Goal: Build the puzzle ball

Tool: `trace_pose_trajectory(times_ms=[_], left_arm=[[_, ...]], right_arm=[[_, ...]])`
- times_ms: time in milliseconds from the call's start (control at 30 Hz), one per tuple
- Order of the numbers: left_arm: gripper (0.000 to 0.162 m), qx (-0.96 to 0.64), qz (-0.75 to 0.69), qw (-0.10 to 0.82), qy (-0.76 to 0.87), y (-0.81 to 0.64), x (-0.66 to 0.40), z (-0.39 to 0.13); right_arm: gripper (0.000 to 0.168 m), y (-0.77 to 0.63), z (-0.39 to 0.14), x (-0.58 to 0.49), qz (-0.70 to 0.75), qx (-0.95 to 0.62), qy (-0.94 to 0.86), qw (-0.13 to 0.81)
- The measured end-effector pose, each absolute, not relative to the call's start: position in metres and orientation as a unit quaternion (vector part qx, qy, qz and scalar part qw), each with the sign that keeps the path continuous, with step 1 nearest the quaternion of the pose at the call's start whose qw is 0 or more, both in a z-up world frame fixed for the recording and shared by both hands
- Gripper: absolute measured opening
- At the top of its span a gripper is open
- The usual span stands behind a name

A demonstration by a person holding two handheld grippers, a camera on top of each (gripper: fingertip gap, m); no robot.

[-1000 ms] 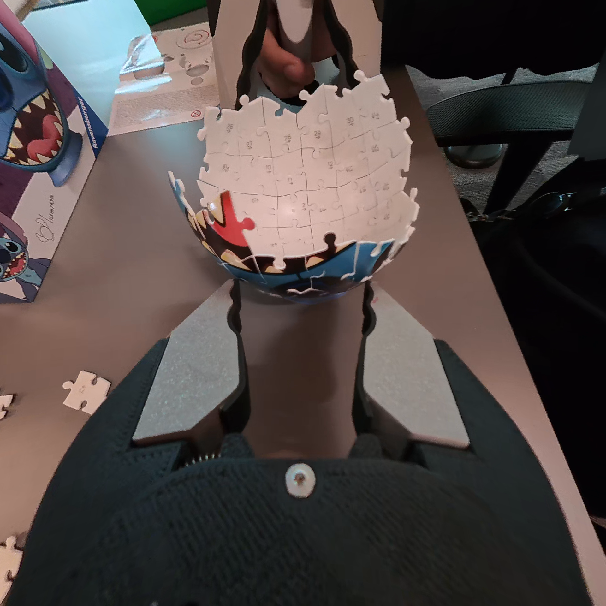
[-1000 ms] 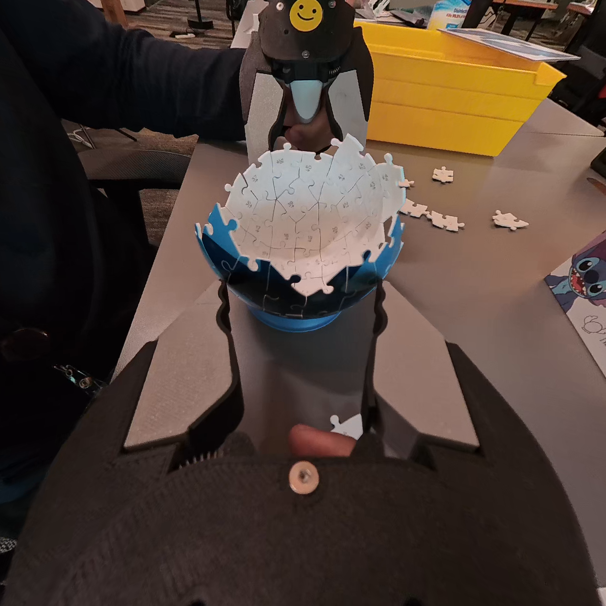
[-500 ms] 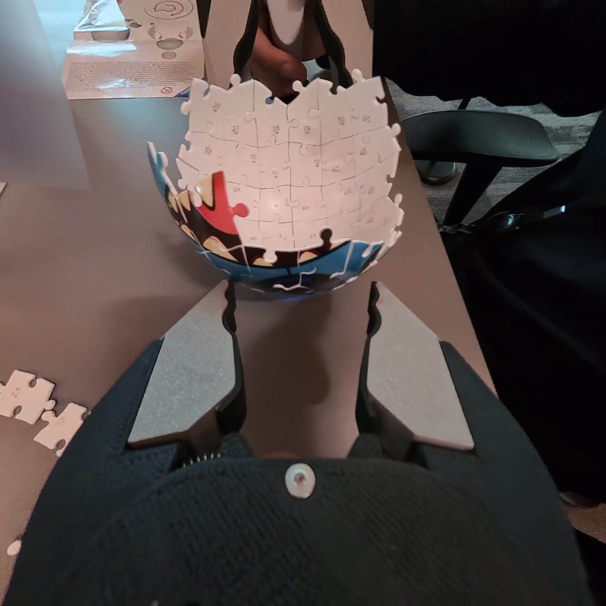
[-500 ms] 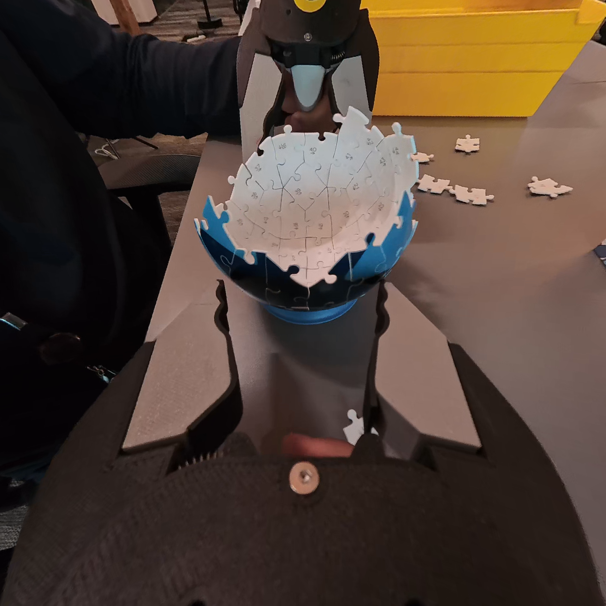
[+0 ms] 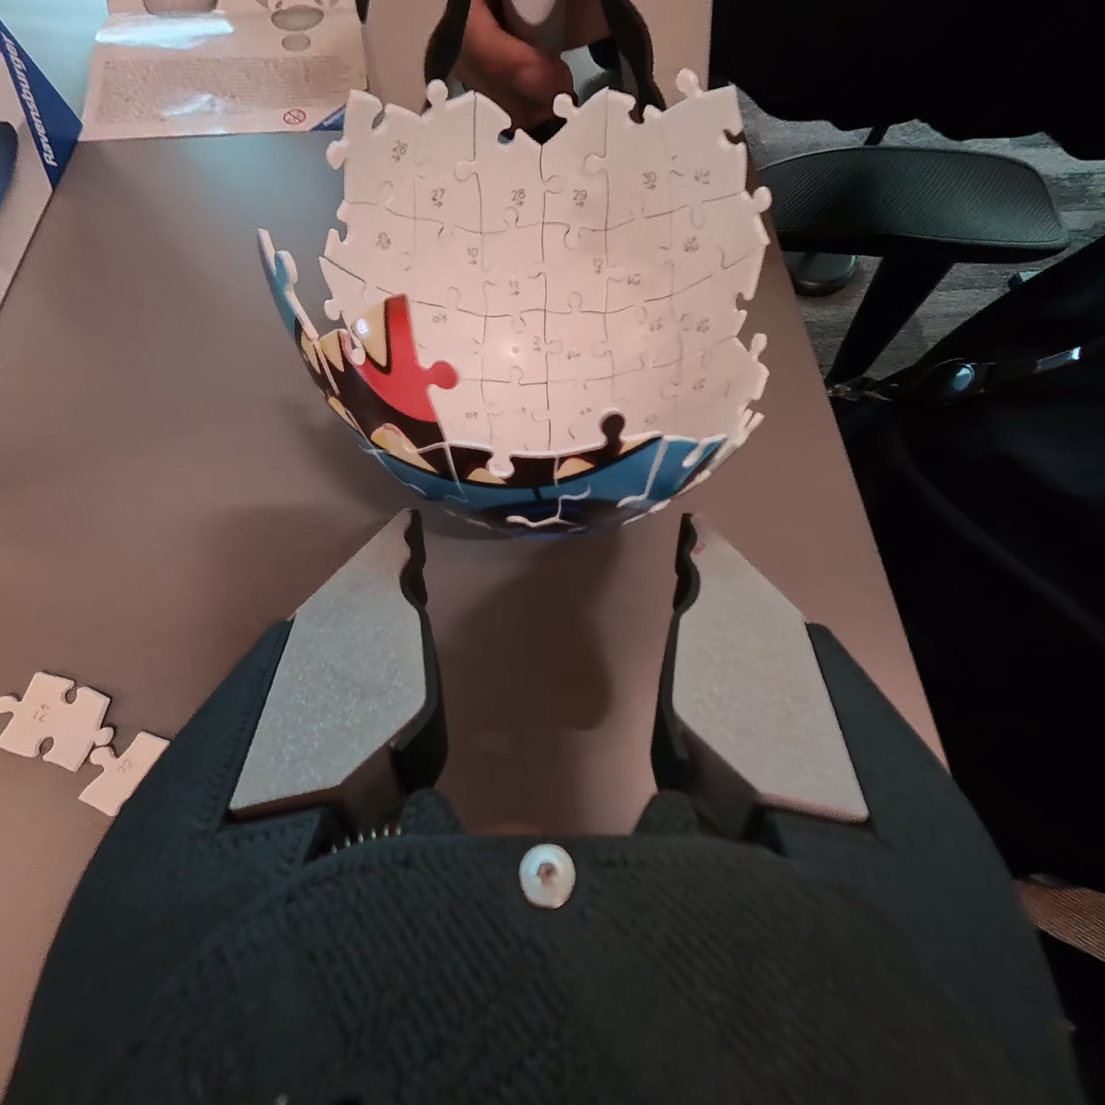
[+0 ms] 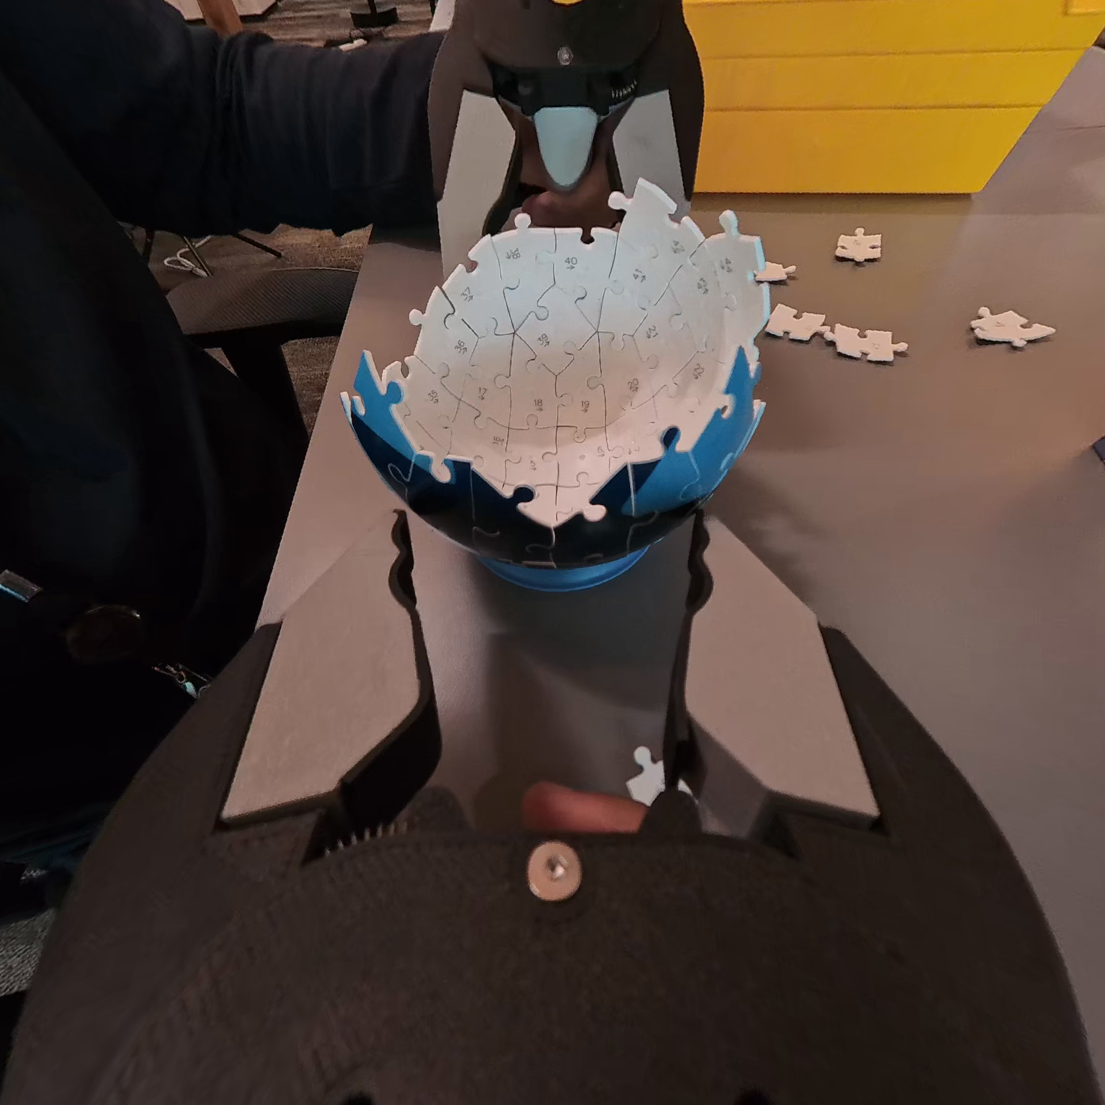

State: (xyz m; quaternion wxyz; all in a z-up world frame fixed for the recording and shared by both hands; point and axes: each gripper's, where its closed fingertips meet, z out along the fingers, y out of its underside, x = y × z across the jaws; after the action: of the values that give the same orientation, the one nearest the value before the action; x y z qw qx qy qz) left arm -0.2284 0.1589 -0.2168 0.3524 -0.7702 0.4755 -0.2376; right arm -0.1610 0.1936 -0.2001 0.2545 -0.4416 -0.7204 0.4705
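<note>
The half-built puzzle ball (image 5: pixel 538 311) is an open bowl, white and numbered inside, blue with a cartoon print outside. In the right wrist view the ball (image 6: pixel 562 388) rests on a blue ring stand (image 6: pixel 562 574). My left gripper (image 5: pixel 547 529) is open and empty, its fingertips just short of the ball's near side. My right gripper (image 6: pixel 547 525) is open on the opposite side, fingertips flanking the ball's base. A white puzzle piece (image 6: pixel 649 777) sits deep by the right finger's base, beside a person's fingertip (image 6: pixel 580 807). Each gripper shows behind the ball in the other's view.
A puzzle box (image 5: pixel 30 119) and an instruction sheet (image 5: pixel 227 66) lie far left. Loose white pieces (image 5: pixel 54 717) lie left of my left gripper, more loose pieces (image 6: pixel 837 338) lie right of the ball. Yellow bins (image 6: pixel 867 95) stand behind. The table edge and a chair (image 5: pixel 909 197) are close on the person's side. The grippers' ends are close to 9 cm from one another. My left tips are about 15 cm from the white puzzle piece (image 6: pixel 649 777), my right tips only 9 cm.
Both grippers have moved in towards the ball, which now looks larger in both views. The left view has swung away from the box. Both jaws stay open.
</note>
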Motion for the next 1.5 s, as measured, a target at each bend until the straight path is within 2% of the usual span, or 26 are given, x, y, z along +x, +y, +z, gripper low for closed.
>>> trace_pose_trajectory(times_ms=[367, 933, 1200, 1500], left_arm=[[0.081, -0.767, -0.221, 0.353, 0.488, 0.163, -0.225, -0.216], [0.081, -0.737, -0.145, 0.408, 0.519, 0.171, -0.233, -0.212], [0.083, -0.753, -0.166, 0.377, 0.514, 0.16, -0.235, -0.22], [0.089, -0.769, -0.232, 0.364, 0.472, 0.162, -0.232, -0.204]], right_arm=[[0.092, 0.193, -0.202, -0.163, 0.465, -0.44, -0.725, 0.253], [0.094, 0.2, -0.198, -0.17, 0.382, -0.391, -0.762, 0.348], [0.093, 0.199, -0.198, -0.16, 0.426, -0.413, -0.745, 0.304], [0.093, 0.197, -0.194, -0.165, 0.455, -0.429, -0.73, 0.275]])
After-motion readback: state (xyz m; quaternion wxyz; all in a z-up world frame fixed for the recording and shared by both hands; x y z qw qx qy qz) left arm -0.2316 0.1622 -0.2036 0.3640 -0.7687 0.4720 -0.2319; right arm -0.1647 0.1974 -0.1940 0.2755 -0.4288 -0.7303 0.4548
